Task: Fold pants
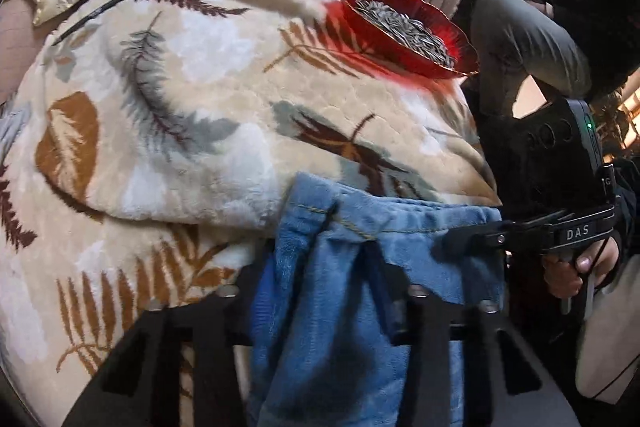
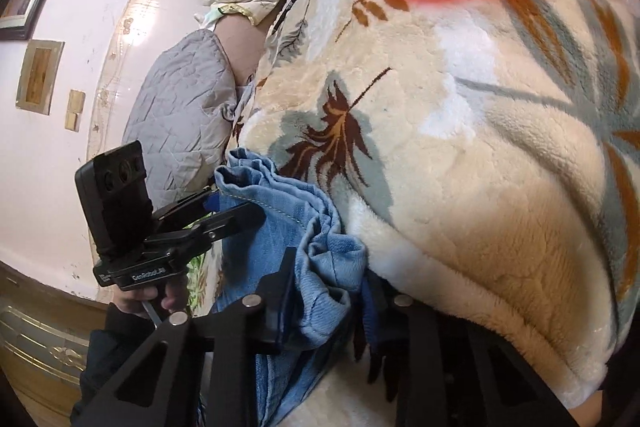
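we grip the pants (image 1: 352, 291) at the blanket's (image 1: 208, 115) near edge, left claw (image 1: 320, 279) and right claw (image 2: 332, 291) both clenched on denim. next we judge a lift, keeping clear of the seed bowl (image 1: 404, 31).

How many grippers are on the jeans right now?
2. The left gripper clamps the blue jeans at one end of the hem; the right gripper clamps bunched denim at the other end, beside the leaf-print blanket.

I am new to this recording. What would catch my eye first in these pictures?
First the red bowl full of sunflower seeds, standing at the far edge of the leaf-patterned blanket. Next the blue pants, bunched at the blanket's near edge, with the left tool and right tool each around a fold.
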